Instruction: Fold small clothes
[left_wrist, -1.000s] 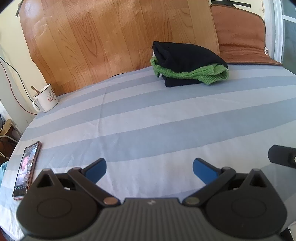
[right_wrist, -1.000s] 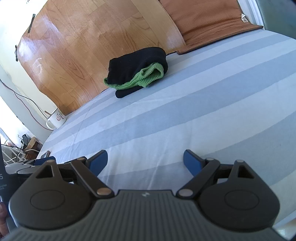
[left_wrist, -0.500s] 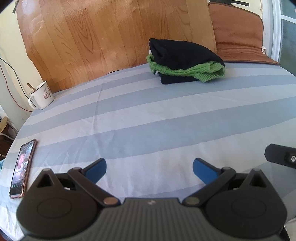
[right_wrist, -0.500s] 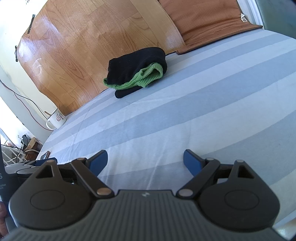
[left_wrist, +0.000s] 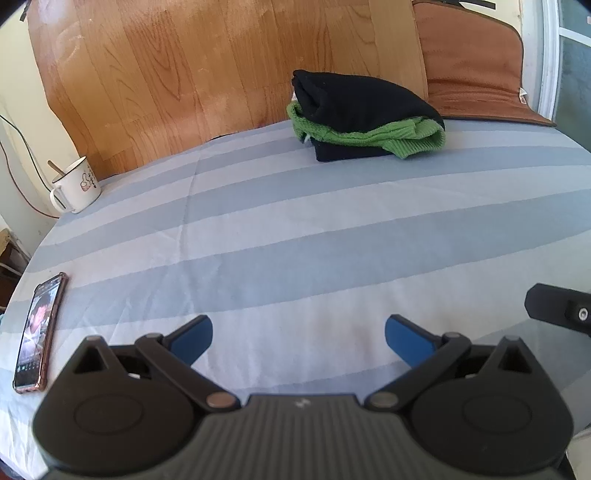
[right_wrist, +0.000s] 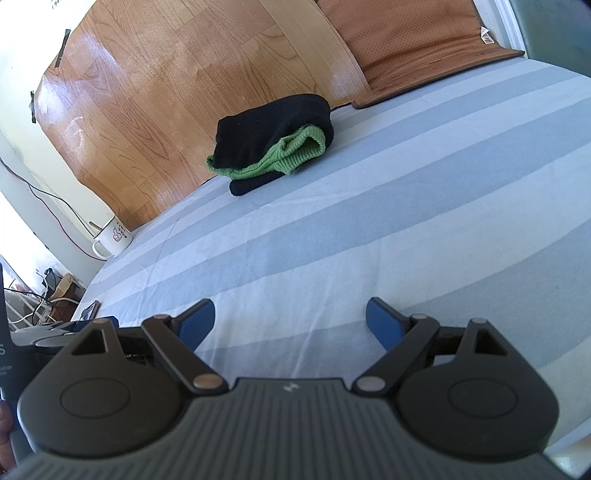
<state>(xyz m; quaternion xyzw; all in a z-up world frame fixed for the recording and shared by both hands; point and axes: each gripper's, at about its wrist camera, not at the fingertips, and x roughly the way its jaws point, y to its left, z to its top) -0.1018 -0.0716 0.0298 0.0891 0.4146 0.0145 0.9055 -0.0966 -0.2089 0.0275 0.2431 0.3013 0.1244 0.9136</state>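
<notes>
The left gripper (left_wrist: 298, 334) is being held low over the striped cloth (left_wrist: 295, 236) that is covering the tabletop, and its jaws are being kept wide apart, with nothing between the blue pads (left_wrist: 194, 338). The right gripper (right_wrist: 290, 321) is being held in the same way over the near part of the cloth, its jaws also spread wide and gripping nothing. The folded pile of small clothes (left_wrist: 364, 118) is being seen far from both grippers, at the back of the tabletop, near the wooden board (left_wrist: 221, 74) that is leaning behind it. In this pile a green knitted piece (right_wrist: 291, 153) is being held between black pieces (right_wrist: 273, 122) above and below it. A white mug (left_wrist: 75, 188) with a spoon in it is standing at the far left edge, well apart from the clothes. A phone (left_wrist: 38, 330) with a lit screen is lying flat at the near left side. A brown cushion (left_wrist: 476, 70) is leaning at the back right.
</notes>
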